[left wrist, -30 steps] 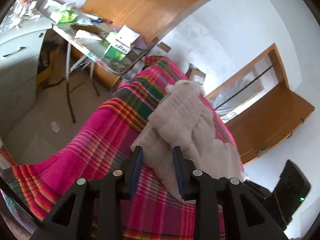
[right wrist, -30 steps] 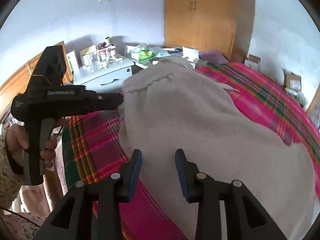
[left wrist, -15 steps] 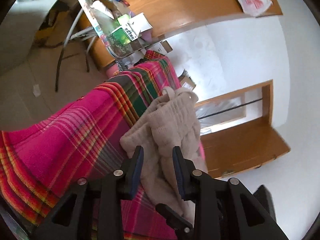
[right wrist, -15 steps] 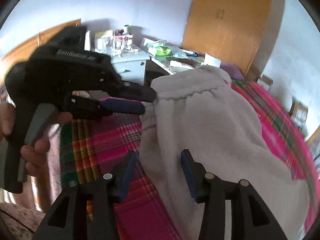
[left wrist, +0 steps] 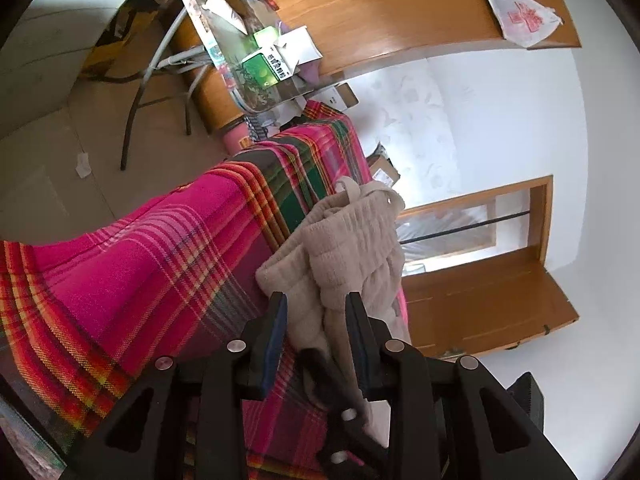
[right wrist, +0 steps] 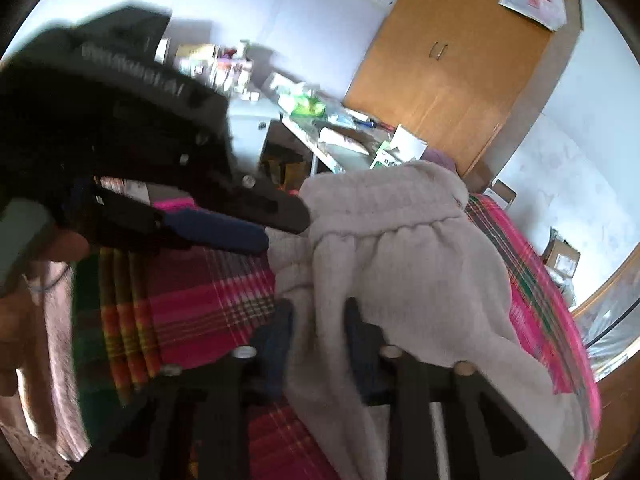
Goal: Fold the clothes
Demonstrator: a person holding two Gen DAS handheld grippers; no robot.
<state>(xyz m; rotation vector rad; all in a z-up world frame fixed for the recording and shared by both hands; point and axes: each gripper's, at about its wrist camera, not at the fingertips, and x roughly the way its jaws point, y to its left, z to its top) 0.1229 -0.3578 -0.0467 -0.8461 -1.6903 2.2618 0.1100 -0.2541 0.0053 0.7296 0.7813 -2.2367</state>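
Faintly, white lettering on left gripper (right wrist: pixel 280 224)

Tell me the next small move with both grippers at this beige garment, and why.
Probably lift both grippers together: the left gripper pinches the beige garment by its waistband edge, and the right gripper has just been closing its jaws with fabric between them, above the plaid bedspread.

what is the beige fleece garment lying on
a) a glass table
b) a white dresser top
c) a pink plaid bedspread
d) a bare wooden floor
c: the beige fleece garment rests on the pink plaid bedspread, whose striped cloth shows around it in both wrist views.
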